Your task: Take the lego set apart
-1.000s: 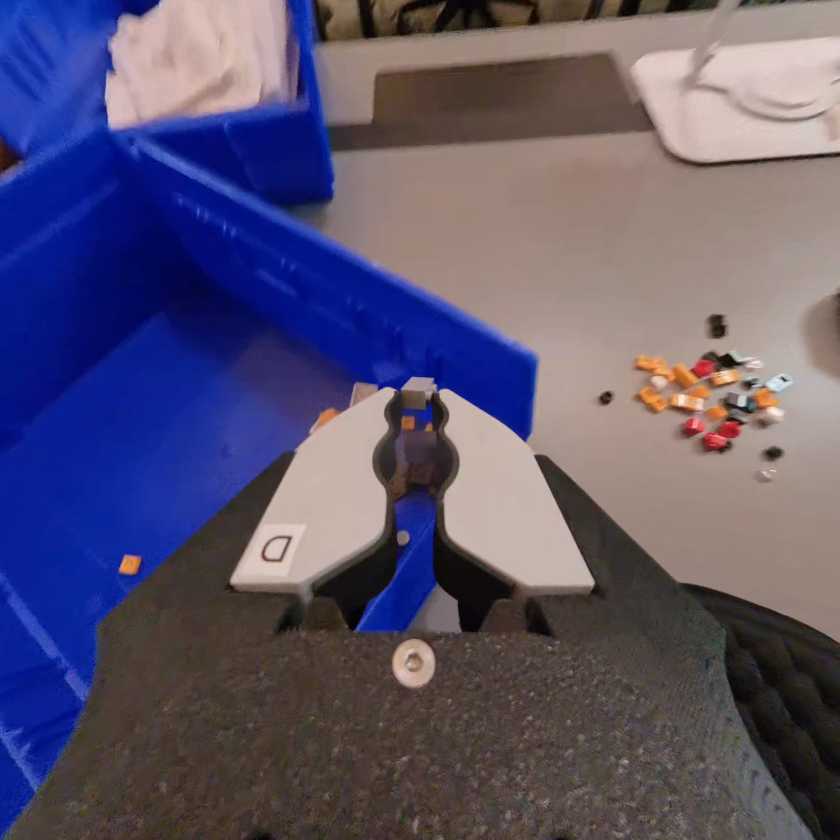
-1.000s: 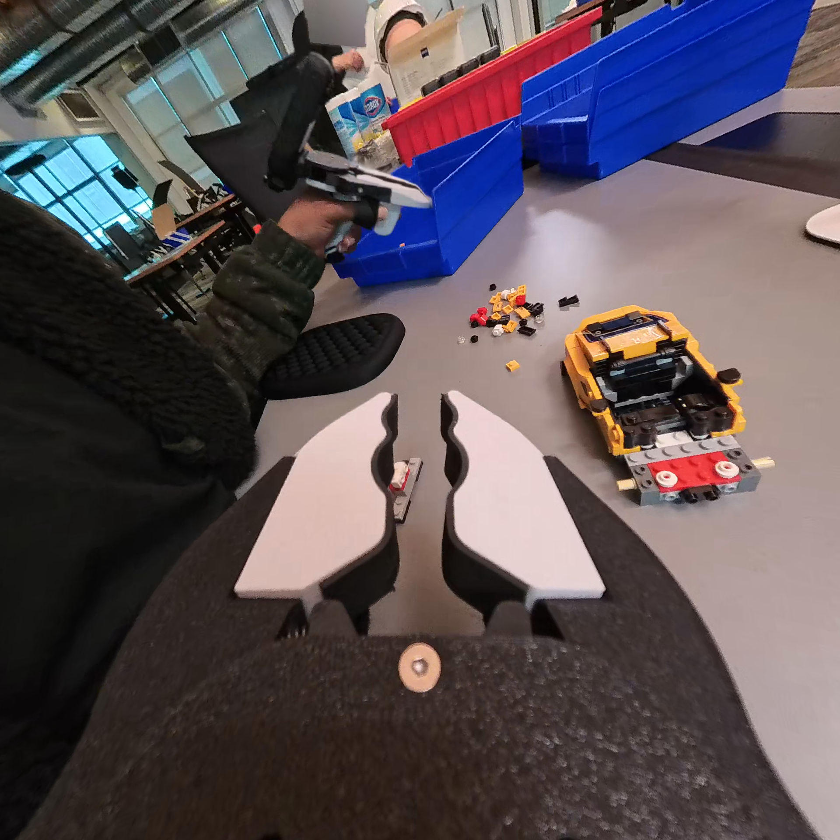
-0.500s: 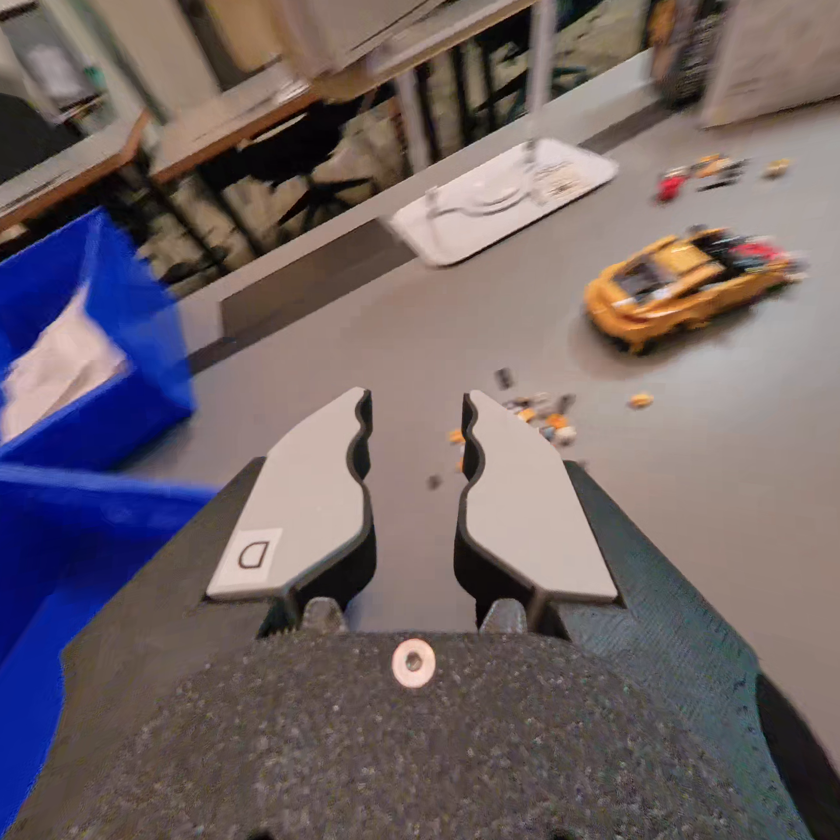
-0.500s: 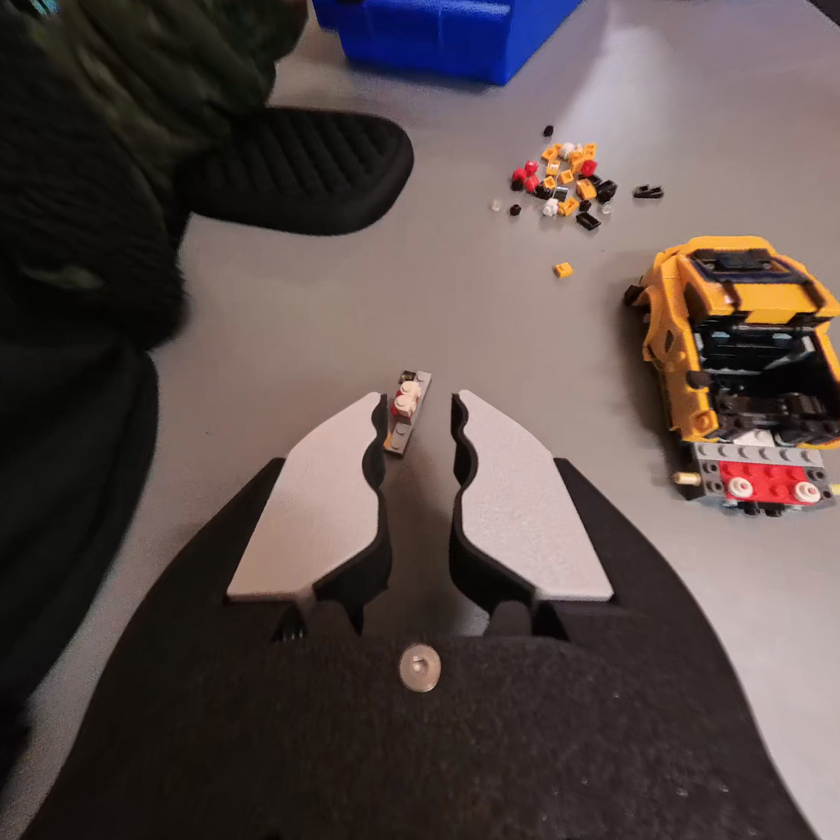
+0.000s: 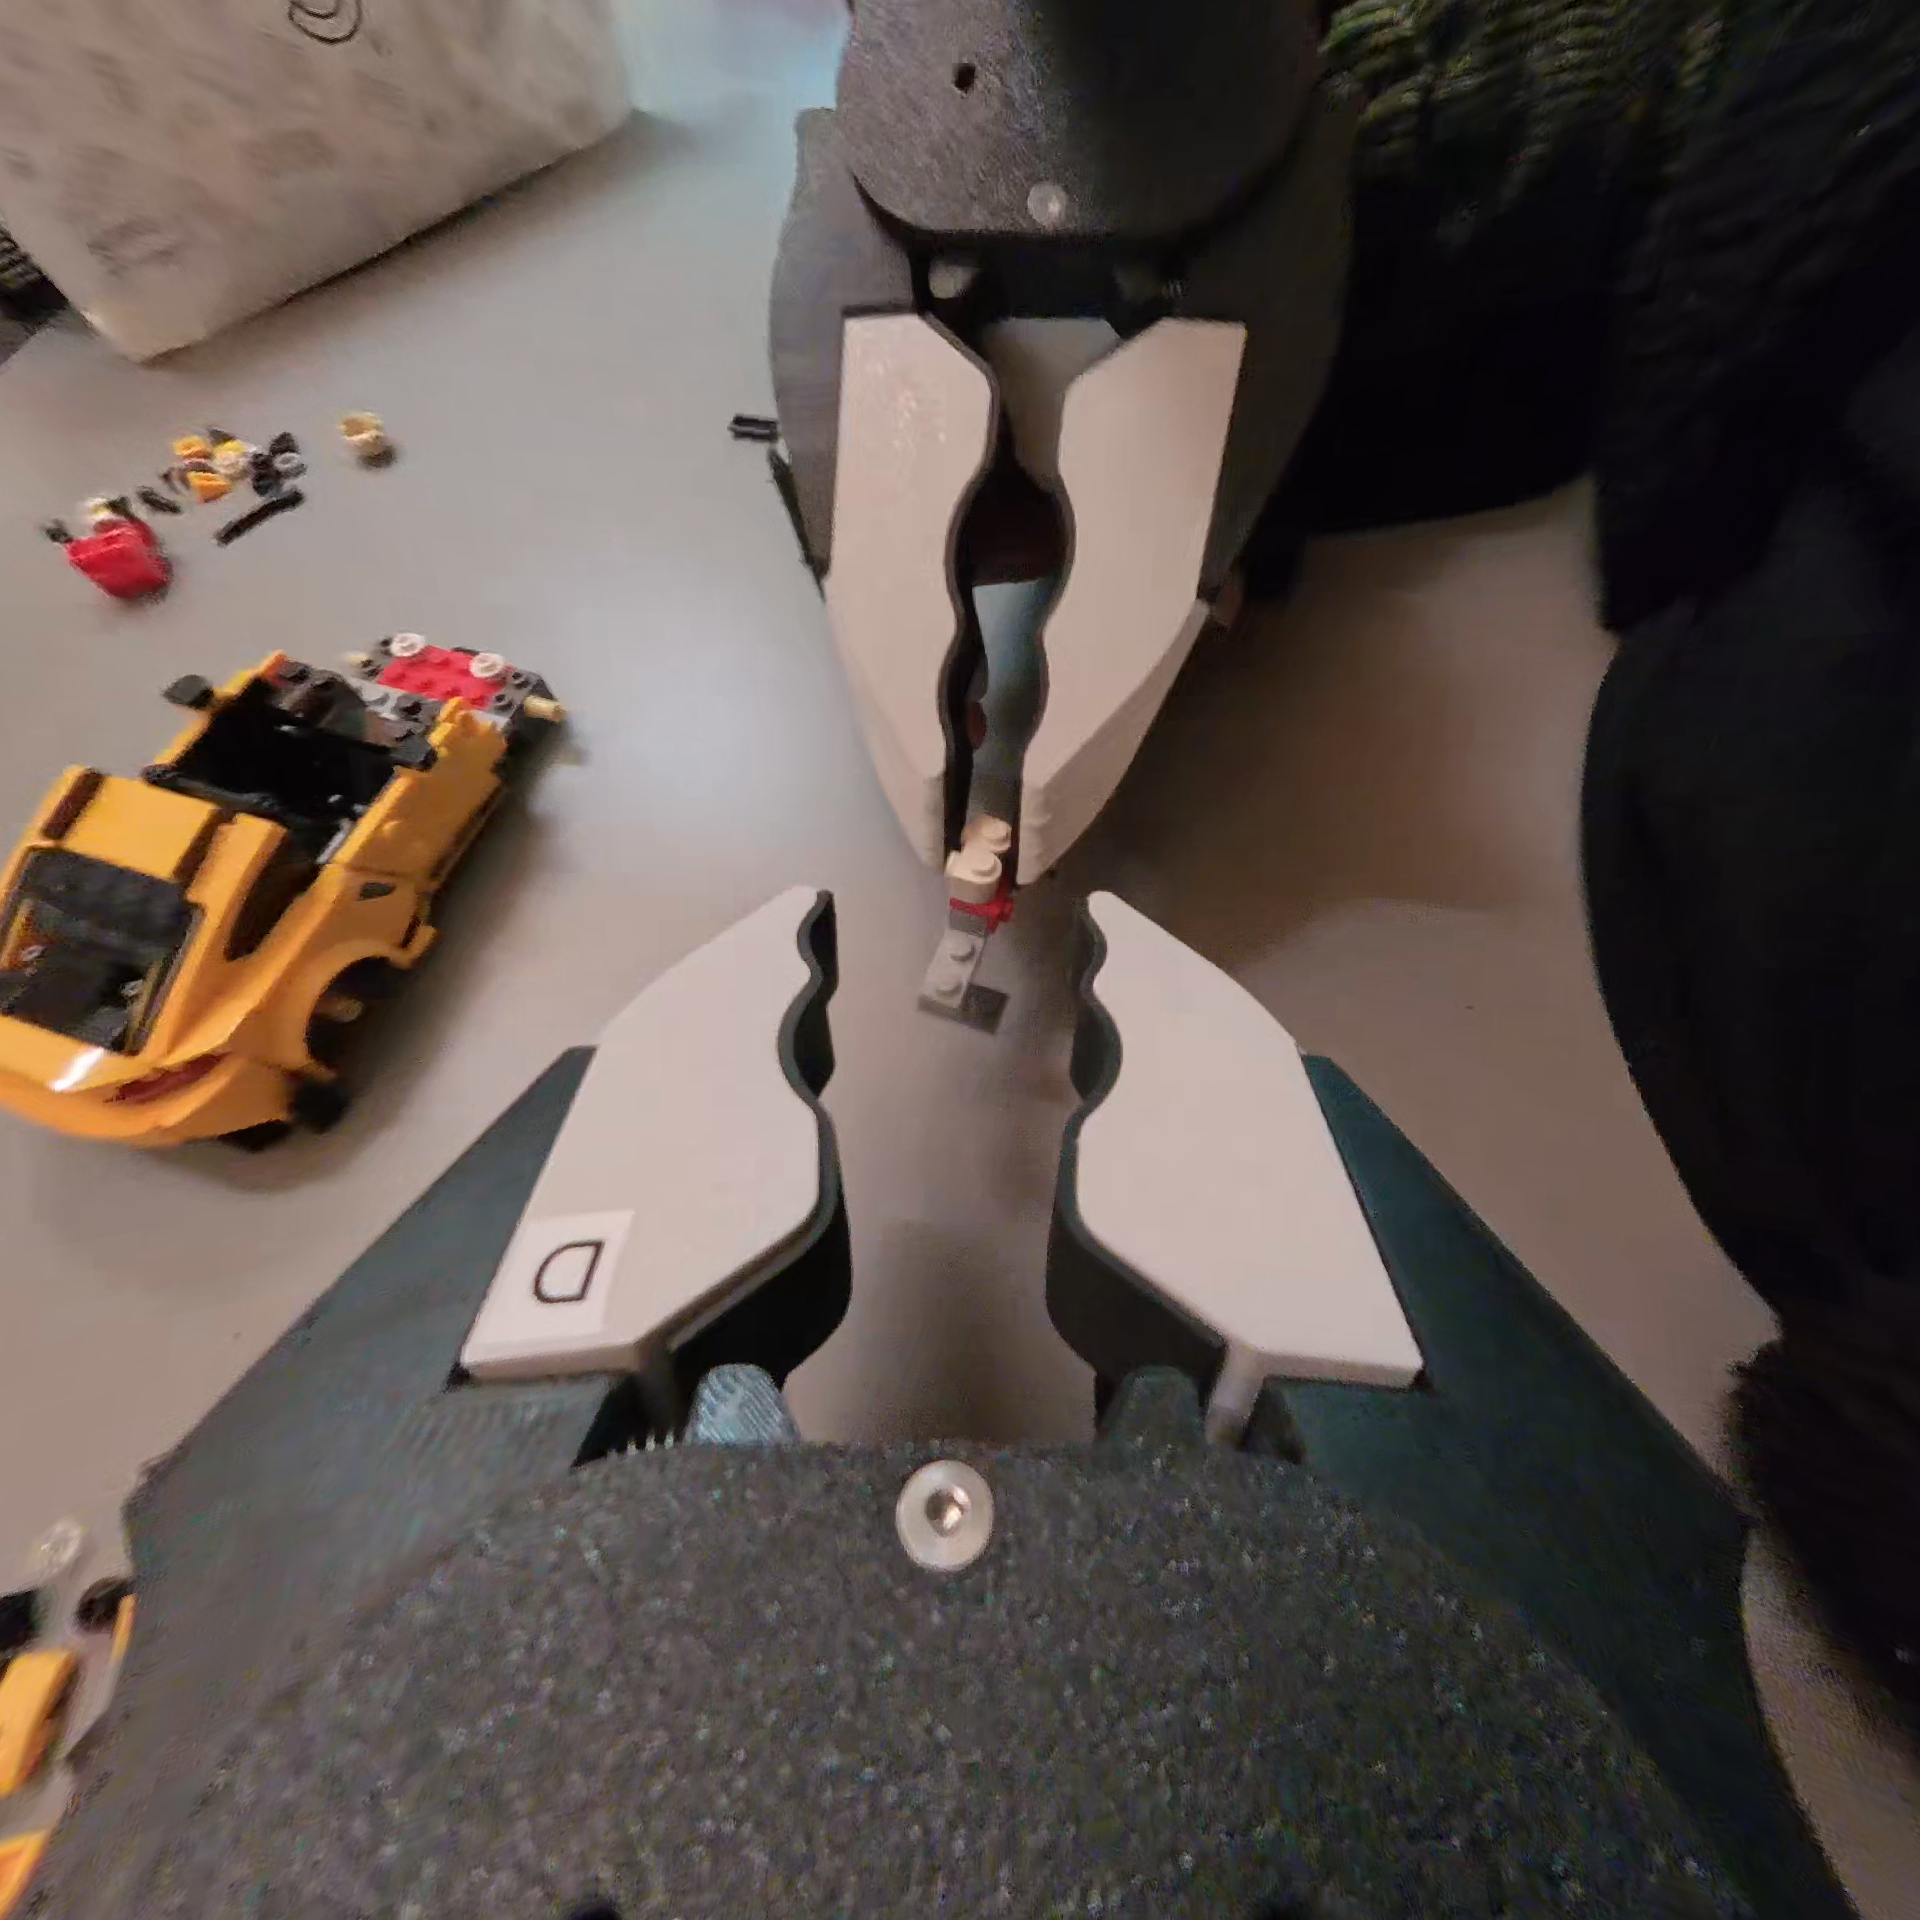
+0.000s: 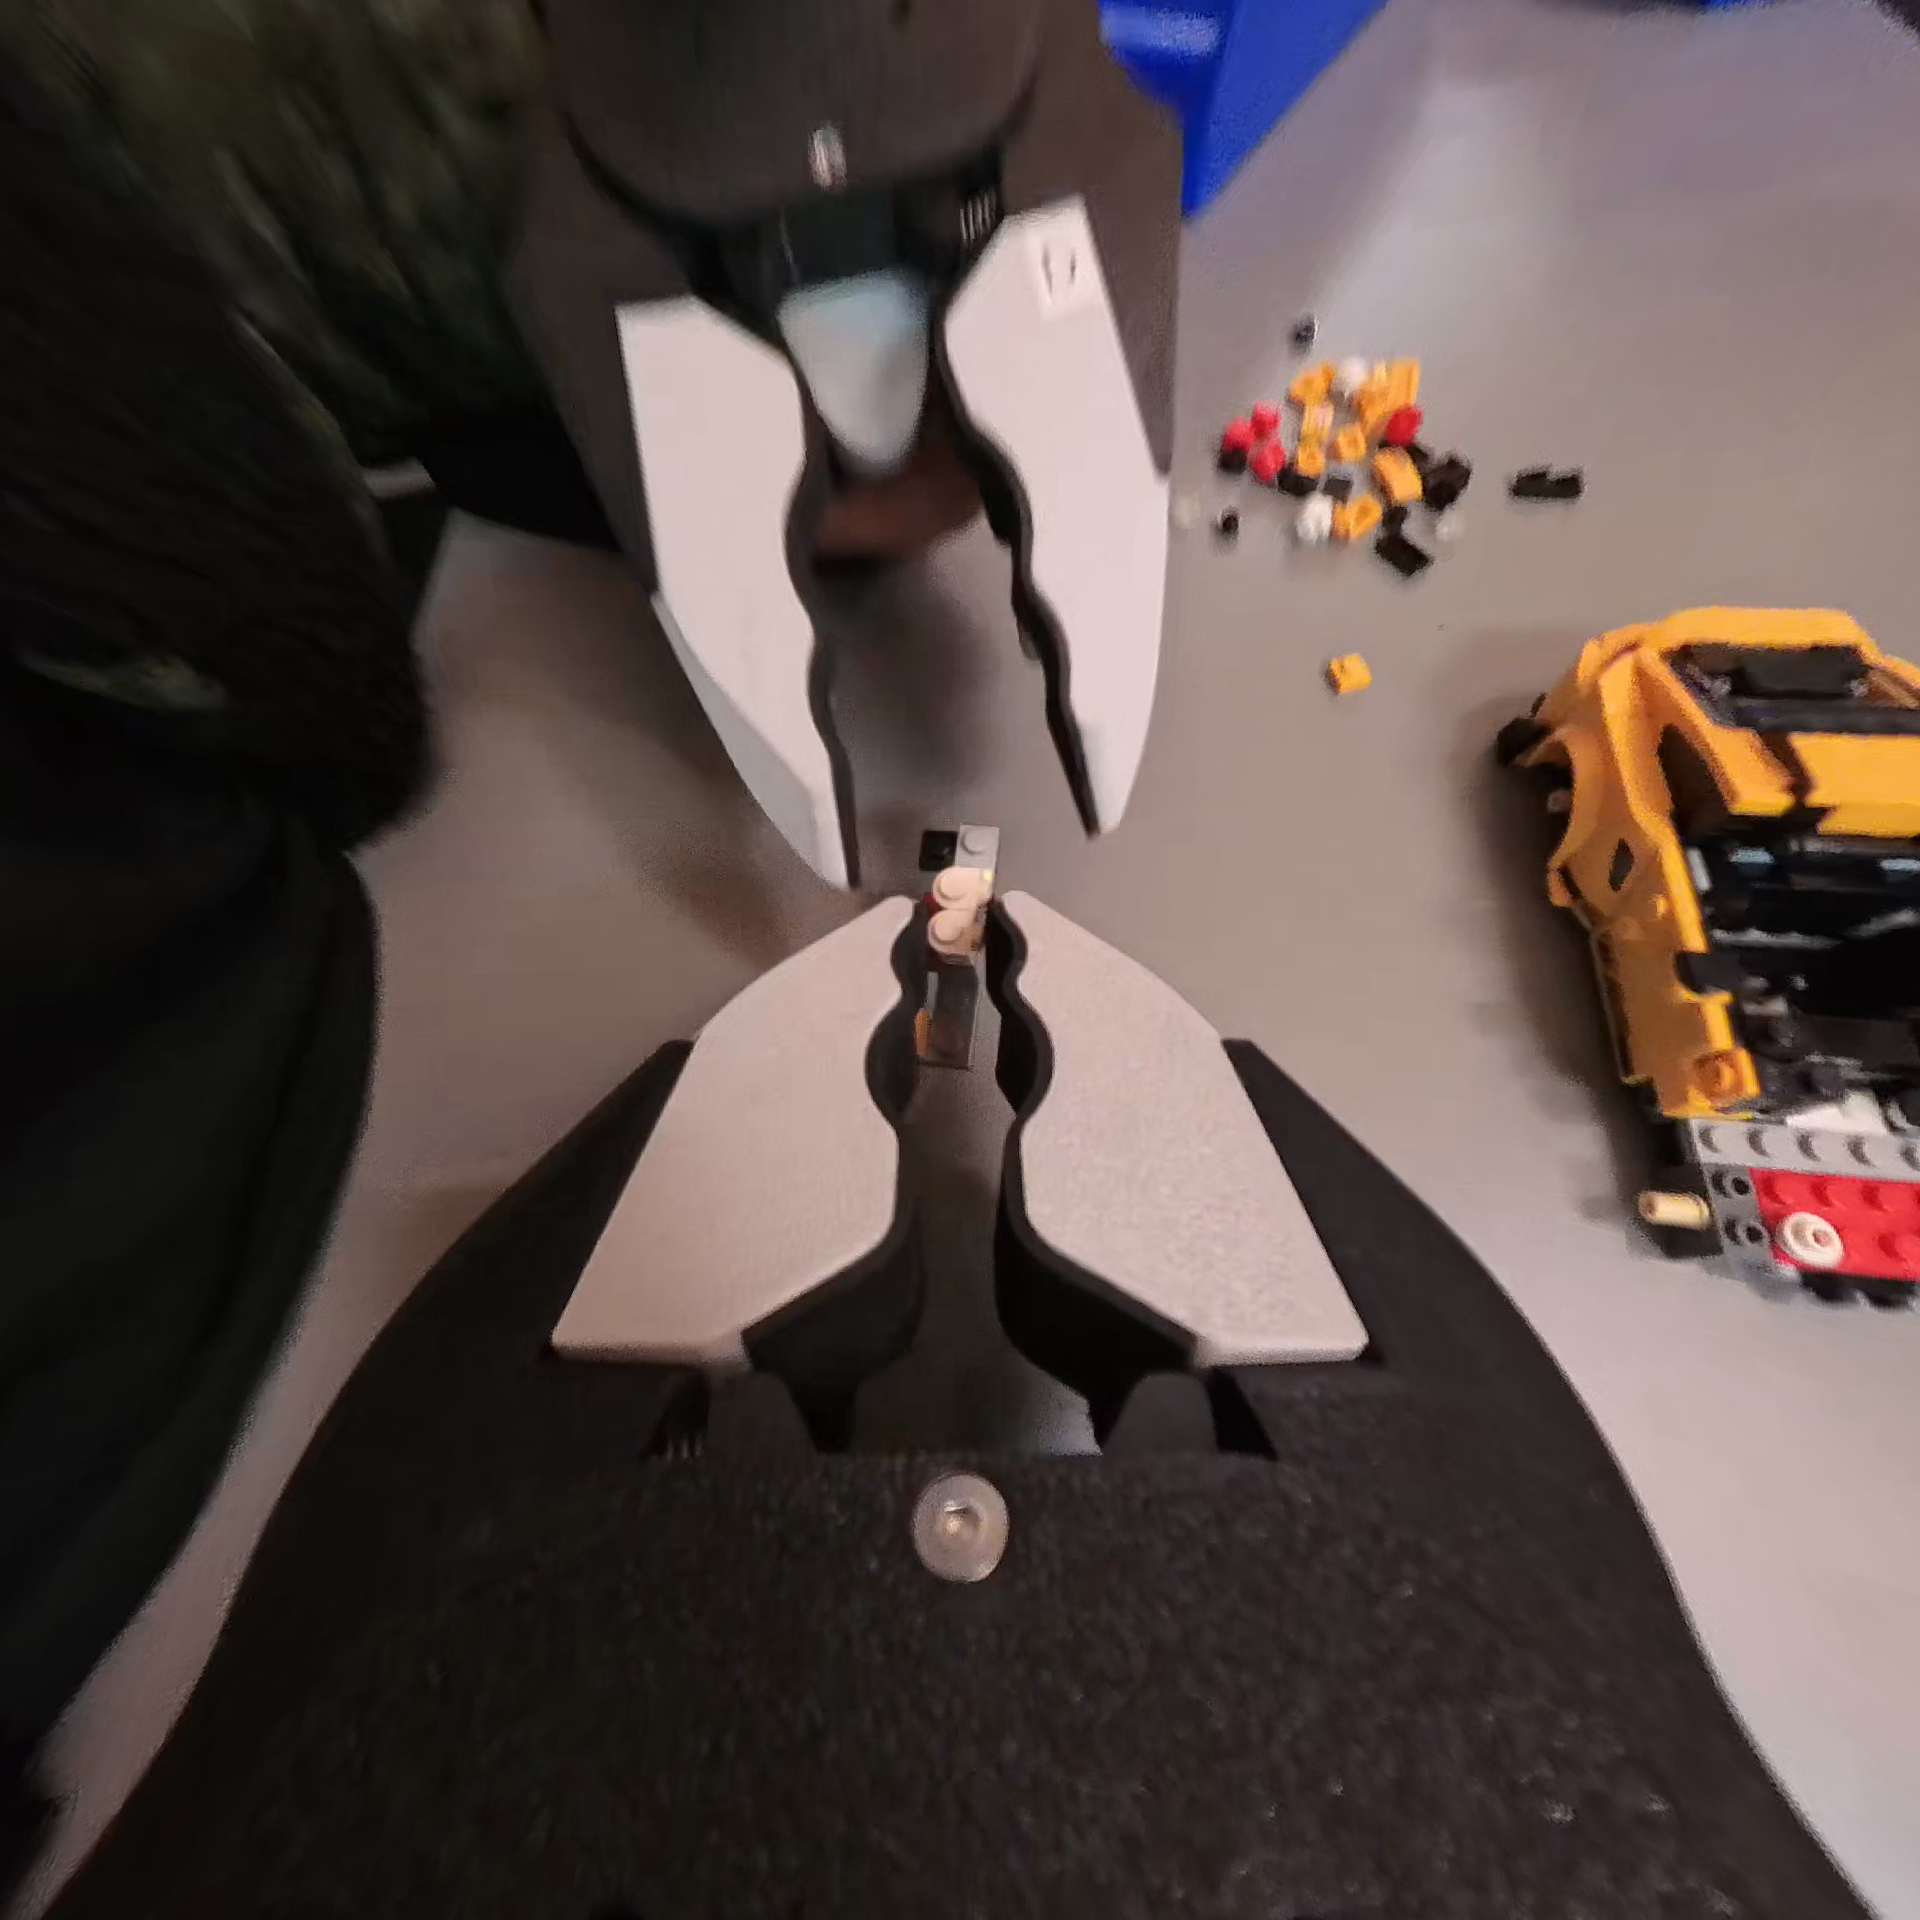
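lego strip [image 5: 966,951], a thin grey plate with tan studs and a red bit, is sitting pinched in the right gripper [image 6: 954,914], far end sticking out toward the left gripper [image 5: 956,940], whose jaws are hanging apart. yellow car [image 5: 223,883] is sitting nearby on the table [image 5: 675,644].
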The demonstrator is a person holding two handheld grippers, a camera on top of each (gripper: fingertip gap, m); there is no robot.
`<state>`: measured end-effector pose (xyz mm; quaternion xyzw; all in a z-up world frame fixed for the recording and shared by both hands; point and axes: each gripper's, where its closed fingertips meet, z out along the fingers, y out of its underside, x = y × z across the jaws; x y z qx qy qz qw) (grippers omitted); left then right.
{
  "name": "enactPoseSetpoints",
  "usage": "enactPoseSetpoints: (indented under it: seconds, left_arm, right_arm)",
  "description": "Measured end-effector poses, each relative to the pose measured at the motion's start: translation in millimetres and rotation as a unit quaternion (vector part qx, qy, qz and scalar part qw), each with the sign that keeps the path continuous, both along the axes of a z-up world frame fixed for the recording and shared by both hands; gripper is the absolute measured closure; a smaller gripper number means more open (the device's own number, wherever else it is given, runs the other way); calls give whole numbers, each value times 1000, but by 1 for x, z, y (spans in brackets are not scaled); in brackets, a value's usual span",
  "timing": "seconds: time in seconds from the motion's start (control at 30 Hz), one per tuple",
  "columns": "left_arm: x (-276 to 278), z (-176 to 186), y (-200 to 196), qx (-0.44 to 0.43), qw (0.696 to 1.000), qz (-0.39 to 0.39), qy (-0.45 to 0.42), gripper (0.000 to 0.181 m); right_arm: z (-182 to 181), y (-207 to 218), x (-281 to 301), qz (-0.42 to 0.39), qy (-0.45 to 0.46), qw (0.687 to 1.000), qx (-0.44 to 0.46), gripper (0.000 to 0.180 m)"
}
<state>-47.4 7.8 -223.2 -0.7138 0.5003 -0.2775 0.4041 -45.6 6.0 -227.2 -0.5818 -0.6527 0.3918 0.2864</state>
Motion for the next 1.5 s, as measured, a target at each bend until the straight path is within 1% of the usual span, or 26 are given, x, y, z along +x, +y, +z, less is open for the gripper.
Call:
enactPoseSetpoints:
  seconds: [0.07, 0.1, 0.17, 0.23, 0.33, 0.7, 0.77, 0.8, 0.83, 0.87, 0.9, 0.93, 1.0, 1.07, 1.23, 1.3, 1.33, 1.4, 1.5]
  left_arm:
    - [5, 3, -1, -3, 1000, -3, -14, 144]
    - [8, 7, -3, -2, 1000, -7, -25, 149]
    - [14, 18, -7, 5, 998, -19, -53, 166]
    - [16, 29, -9, -4, 997, -22, -80, 167]
    - [19, 35, -11, -33, 994, -27, -101, 168]
    - [16, 36, -12, -78, 990, -27, -111, 168]
    - [17, 35, -13, -89, 990, -28, -110, 168]
    - [14, 24, -14, -97, 992, -30, -77, 172]
    - [10, 1, -16, -97, 995, -26, -20, 172]
    - [12, -10, -23, -113, 993, -36, -10, 171]
    - [14, -9, -28, -125, 991, -44, -20, 171]
    - [14, -5, -25, -117, 992, -41, -25, 171]
    - [13, -4, -18, -127, 991, -31, -30, 171]
    - [12, -6, -15, -131, 991, -28, -26, 172]
    - [9, -20, -6, -148, 989, 6, -7, 171]
    - [11, -24, -6, -145, 989, 4, 2, 149]
    - [11, -22, -4, -138, 990, 7, -5, 143]
    - [12, -2, 2, -127, 990, 15, -65, 148]
    - [14, 38, 4, -139, 973, 7, -186, 155]
  right_arm:
    - [16, -4, -1, 11, 46, 998, -39, 170]
    - [24, -6, -2, 17, 70, 996, -54, 170]
    - [38, -7, -1, 24, 108, 991, -73, 170]
    - [49, -8, 1, 30, 137, 986, -95, 170]
    - [58, -8, 2, 32, 164, 979, -112, 170]
    - [63, -6, -2, 32, 183, 966, -179, 171]
    - [64, -5, -3, 32, 186, 964, -188, 170]
    - [78, 1, -1, 20, 225, 951, -213, 170]
    - [95, 14, 5, 7, 261, 933, -248, 171]
    - [102, 26, 10, -8, 273, 931, -240, 171]
    - [95, 31, 11, -23, 255, 947, -196, 170]
    - [87, 30, 11, -27, 233, 957, -172, 170]
    - [70, 24, 9, -23, 188, 968, -164, 170]
    - [64, 24, 8, -21, 173, 971, -165, 170]
    - [59, 26, 7, -22, 161, 966, -203, 170]
    - [57, 25, 6, -22, 156, 962, -224, 170]
    - [57, 24, 5, -20, 158, 959, -233, 170]
    - [60, 22, 4, -16, 163, 955, -246, 171]
    - [60, 16, 1, -6, 165, 956, -244, 170]
